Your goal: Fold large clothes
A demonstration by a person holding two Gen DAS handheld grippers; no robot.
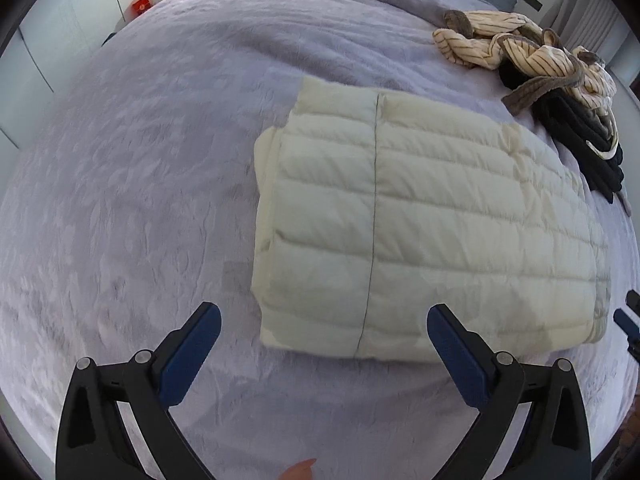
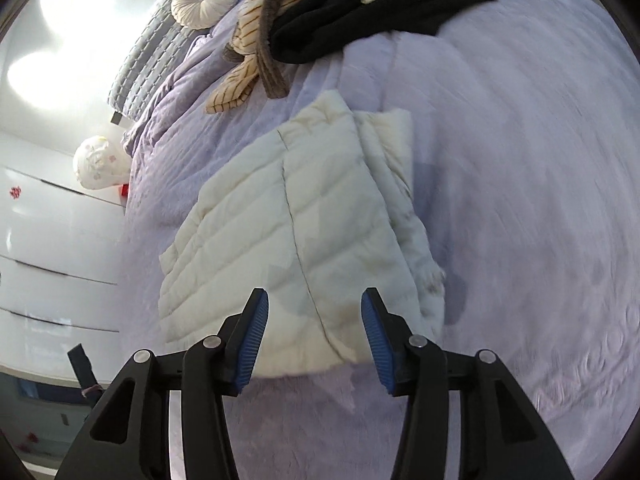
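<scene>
Lavender bedspread [image 1: 140, 168] is carrying the folded cream puffer jacket [image 1: 420, 216] at centre. I am holding both jaws apart, empty. Jacket is looking light, soft, slippery; I am favouring its near hem.

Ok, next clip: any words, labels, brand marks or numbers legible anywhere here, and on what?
None can be read.
Red mark on the white wardrobe door: a sign or character, too small and blurred to read.
Red box beside the bed: any print too blurred.
Cream quilted jacket: no label showing.
</scene>
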